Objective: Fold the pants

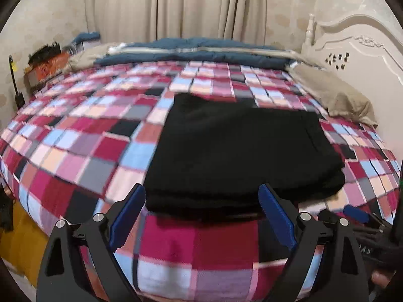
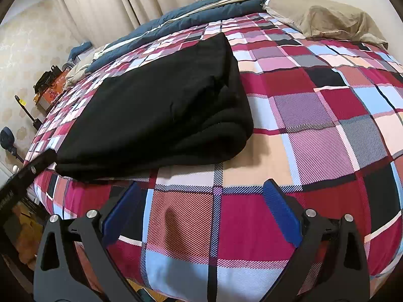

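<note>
Left tongs (image 1: 201,216) are sitting wide, holding nothing, hovering just short of the near edge of the pants (image 1: 241,151). Right tongs (image 2: 201,214) are also spread wide and holding nothing, hovering over bare bedspread (image 2: 314,130) just to the right of the pants' near corner. The pants are lying as a thick black stack of several layers on the bed, a rounded fold edge facing the right tongs. Neither tool is touching the cloth. Folding is looking essentially done: compact rectangle, no loose leg trailing out that I can see. Maybe a final tidy or press is remaining, cannot tell. Beyond the pants, a beige pillow (image 2: 327,20) and a blue quilt (image 1: 191,50) are lying near the headboard (image 1: 357,47), with curtains (image 1: 176,5) behind.
</note>
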The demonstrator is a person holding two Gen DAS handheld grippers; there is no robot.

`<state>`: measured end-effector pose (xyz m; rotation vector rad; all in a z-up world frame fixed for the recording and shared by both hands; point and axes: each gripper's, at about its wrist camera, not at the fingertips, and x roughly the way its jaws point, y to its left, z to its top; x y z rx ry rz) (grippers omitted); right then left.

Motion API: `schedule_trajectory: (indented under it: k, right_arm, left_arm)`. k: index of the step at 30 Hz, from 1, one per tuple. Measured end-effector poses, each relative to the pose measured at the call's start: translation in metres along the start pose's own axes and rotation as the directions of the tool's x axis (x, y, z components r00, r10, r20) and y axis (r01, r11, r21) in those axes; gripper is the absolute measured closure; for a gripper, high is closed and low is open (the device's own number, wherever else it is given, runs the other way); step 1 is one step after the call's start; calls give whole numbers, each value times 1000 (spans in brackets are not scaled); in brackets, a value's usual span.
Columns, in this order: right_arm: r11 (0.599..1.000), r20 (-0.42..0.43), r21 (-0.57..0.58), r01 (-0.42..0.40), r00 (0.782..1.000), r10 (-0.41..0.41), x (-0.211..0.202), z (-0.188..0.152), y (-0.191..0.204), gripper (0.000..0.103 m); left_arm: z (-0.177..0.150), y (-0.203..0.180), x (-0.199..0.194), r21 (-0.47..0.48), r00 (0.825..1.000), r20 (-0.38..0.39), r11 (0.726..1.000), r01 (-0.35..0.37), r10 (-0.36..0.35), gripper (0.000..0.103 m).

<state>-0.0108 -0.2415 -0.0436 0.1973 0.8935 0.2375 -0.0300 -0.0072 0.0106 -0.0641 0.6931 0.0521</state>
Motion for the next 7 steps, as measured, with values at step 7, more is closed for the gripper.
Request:
schedule_trajectory:
  k: [7]
  right_arm:
    - [999,41,-34,-23,999,25,-10,47,-3,5]
  left_arm:
    - [50,62,31,-58,999,21,998,-28,30,13]
